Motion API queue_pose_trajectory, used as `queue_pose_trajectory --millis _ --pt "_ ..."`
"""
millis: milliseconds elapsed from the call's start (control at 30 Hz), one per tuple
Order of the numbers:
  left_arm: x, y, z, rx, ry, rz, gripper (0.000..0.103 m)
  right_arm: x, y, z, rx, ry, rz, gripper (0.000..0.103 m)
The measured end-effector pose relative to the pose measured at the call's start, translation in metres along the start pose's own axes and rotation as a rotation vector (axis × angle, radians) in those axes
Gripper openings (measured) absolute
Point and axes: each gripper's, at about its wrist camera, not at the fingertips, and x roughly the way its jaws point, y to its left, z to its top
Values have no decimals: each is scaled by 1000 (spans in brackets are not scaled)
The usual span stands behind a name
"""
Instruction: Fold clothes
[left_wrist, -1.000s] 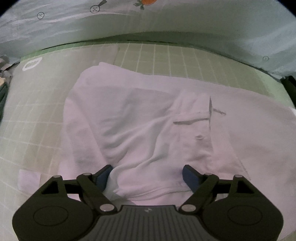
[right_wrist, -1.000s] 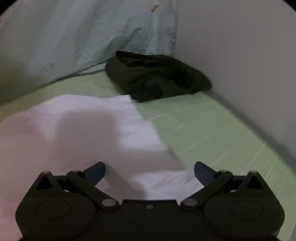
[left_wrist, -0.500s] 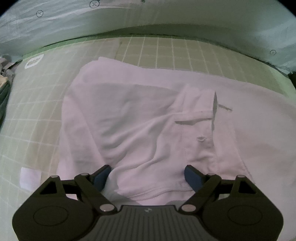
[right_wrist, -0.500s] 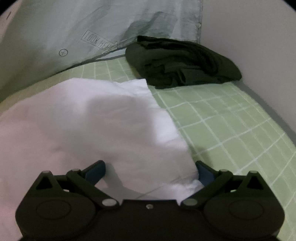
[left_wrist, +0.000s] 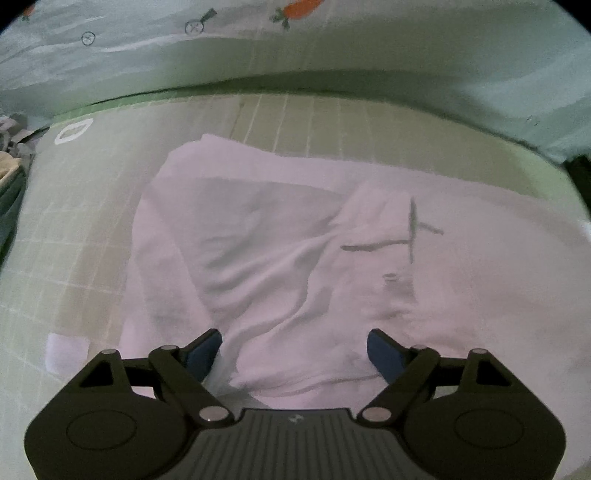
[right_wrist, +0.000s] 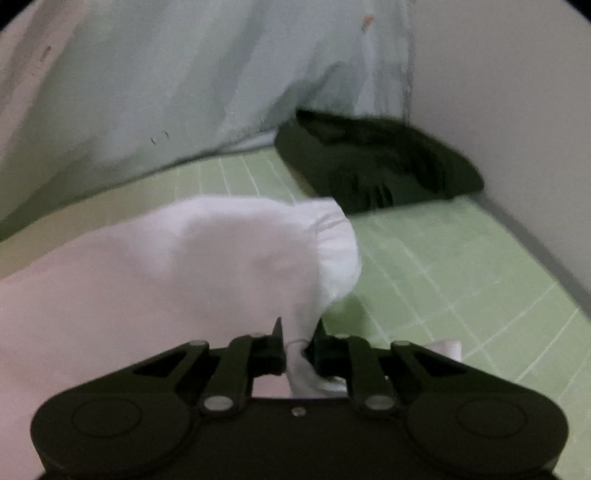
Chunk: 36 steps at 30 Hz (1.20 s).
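A white shirt (left_wrist: 295, 251) lies rumpled on the green gridded mat (left_wrist: 92, 229), its collar and button placket showing right of centre in the left wrist view. My left gripper (left_wrist: 294, 350) is open, its blue-padded fingers straddling the shirt's near edge. In the right wrist view my right gripper (right_wrist: 298, 349) is shut on a corner of the white shirt (right_wrist: 184, 258) and holds the cloth raised off the mat (right_wrist: 461, 266), so the fabric drapes up and left from the jaws.
A pile of dark clothes (right_wrist: 373, 162) lies at the far right corner by the wall. A pale printed sheet (left_wrist: 332, 55) hangs behind the mat. A white label (left_wrist: 66, 350) is stuck on the mat at the near left.
My right gripper has closed on the shirt's corner and lifted it, bunching the cloth. My left gripper stays open at the shirt's near edge, with only slight camera shift.
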Motion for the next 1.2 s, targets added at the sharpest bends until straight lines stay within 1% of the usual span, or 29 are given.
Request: queue_pose_trajectory --millis 100,200,300,367,500,533,600,633,667,700,733,767,800,867,933,1000,1100,1133,1200 --pt "-14 5 -5 13 -31 -27 85 -20 15 9 -2 -42 2 13" --pt "-29 11 -9 30 -59 -52 85 -39 35 13 3 -74 37 13" --pt "-45 22 -12 39 -96 -71 85 -56 64 13 -24 -98 67 13" --pt "-57 30 -14 45 -125 -71 85 -65 86 14 -45 -112 84 13" --pt "-74 53 -19 25 -157 -77 85 -72 138 5 -45 -128 111 14" --pt "-77 58 -22 20 -159 -78 85 -73 152 -1 -59 -124 120 16" --pt "-82 67 -26 16 -160 -80 85 -68 182 -16 -93 -99 149 24" --pt "-83 70 -29 19 -158 -80 85 -64 194 -25 -100 -68 174 37" --pt "-84 72 -32 21 -155 -83 85 -60 207 -36 -105 -19 205 47" --pt "-84 72 -35 23 -151 -88 85 -59 216 -44 -121 9 231 48" --pt "-84 73 -37 26 -146 -94 85 -59 224 -53 -137 35 258 46" --pt "-85 73 -39 31 -144 -101 85 -65 231 -59 -158 36 293 46" --pt "-85 72 -42 37 -142 -108 85 -73 232 -62 -170 22 311 47" --pt "-86 69 -46 49 -139 -122 85 -89 231 -64 -180 -16 332 55" --pt "-86 66 -50 55 -134 -132 85 -100 218 -61 -144 -52 318 56" --pt "-86 64 -53 58 -128 -140 85 -109 198 -60 -72 -75 276 56" --pt "-84 61 -56 50 -118 -146 85 -102 163 -59 5 -67 161 55" --pt "-84 61 -57 47 -116 -145 85 -96 155 -60 21 -52 111 53" --pt "-84 61 -58 40 -114 -139 85 -83 140 -66 31 -14 45 52"
